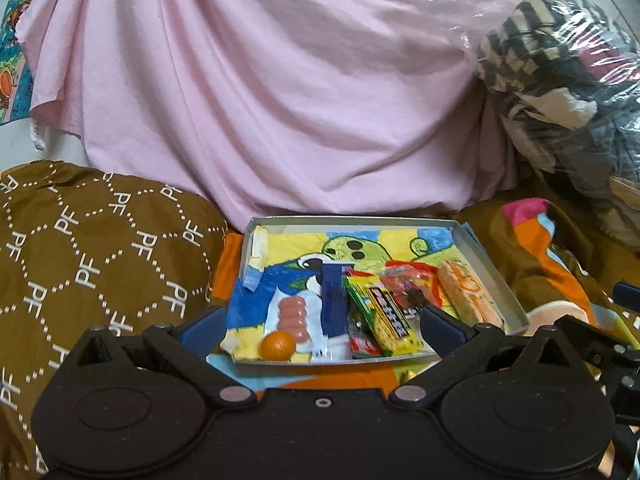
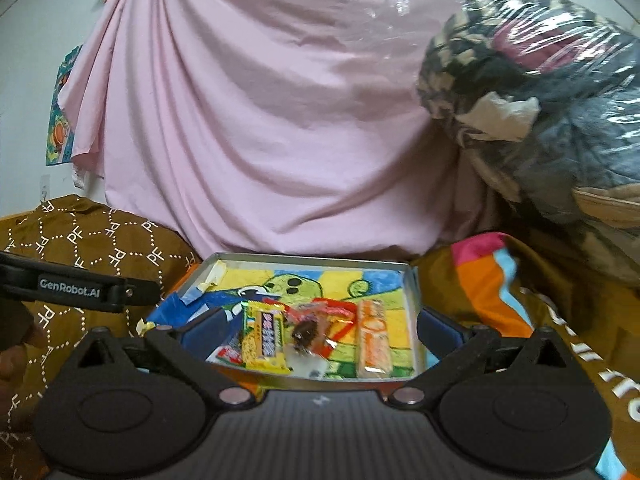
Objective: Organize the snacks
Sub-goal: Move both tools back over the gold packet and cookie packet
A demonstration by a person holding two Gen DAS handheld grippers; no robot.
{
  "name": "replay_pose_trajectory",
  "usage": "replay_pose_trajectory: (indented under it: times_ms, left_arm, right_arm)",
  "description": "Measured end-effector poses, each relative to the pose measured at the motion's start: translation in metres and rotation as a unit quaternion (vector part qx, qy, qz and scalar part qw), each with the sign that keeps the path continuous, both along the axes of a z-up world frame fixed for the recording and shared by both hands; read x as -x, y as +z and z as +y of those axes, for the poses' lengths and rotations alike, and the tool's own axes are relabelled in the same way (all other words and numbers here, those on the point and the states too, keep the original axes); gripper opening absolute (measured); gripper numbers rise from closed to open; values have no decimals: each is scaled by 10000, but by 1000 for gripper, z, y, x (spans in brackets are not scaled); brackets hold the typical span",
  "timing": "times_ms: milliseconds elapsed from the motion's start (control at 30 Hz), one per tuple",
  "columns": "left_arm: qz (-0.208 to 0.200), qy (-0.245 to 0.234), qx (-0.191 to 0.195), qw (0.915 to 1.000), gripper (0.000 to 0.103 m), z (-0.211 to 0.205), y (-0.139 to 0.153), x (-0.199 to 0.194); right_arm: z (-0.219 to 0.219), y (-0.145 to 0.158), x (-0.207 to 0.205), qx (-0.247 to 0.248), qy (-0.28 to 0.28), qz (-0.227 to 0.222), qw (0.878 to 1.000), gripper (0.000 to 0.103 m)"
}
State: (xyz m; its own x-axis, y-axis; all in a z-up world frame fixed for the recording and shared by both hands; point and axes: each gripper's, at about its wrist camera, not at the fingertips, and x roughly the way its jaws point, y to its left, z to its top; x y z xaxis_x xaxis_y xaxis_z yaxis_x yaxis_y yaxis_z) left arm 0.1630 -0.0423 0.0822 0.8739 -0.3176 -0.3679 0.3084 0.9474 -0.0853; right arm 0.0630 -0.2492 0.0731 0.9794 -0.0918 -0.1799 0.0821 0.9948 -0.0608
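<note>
A shallow grey tray (image 1: 486,264) with a cartoon-print lining lies on the bed; it also shows in the right wrist view (image 2: 414,300). In it lie a sausage pack (image 1: 294,314), an orange ball (image 1: 278,345), a dark blue bar (image 1: 334,300), a yellow-green bar (image 1: 384,318), a red-clear candy bag (image 1: 412,286) and an orange wafer pack (image 1: 468,292). The yellow bar (image 2: 265,338), candy bag (image 2: 316,330) and wafer pack (image 2: 374,338) show in the right wrist view. My left gripper (image 1: 320,326) is open and empty over the tray's near edge. My right gripper (image 2: 318,328) is open and empty, likewise.
A brown "PF" patterned pillow (image 1: 88,248) lies left of the tray. A pink sheet (image 1: 280,92) hangs behind. A clear plastic bag of clothes (image 1: 568,80) sits at the right. A colourful orange blanket (image 1: 560,272) lies under and right of the tray. The left gripper's body (image 2: 72,286) shows at left.
</note>
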Motion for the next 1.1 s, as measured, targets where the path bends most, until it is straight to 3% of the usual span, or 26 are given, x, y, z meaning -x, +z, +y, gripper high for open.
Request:
replay_pose_trajectory:
  times_ms: [500,767,1100]
  left_arm:
    - [465,-167,-301,9983,102,5,-45,51]
    - [1234,-294,-542,9904,102,1,-79,61]
    - [1616,-402,-832,9825,102,-10,-105,60]
  right_arm:
    - [-1,-39,65,56,-293,384,9988,103]
    - [-2,-69,81,48,-412,878,9953,103]
    - [-3,-96,79,-39,-521,1643,9850,103]
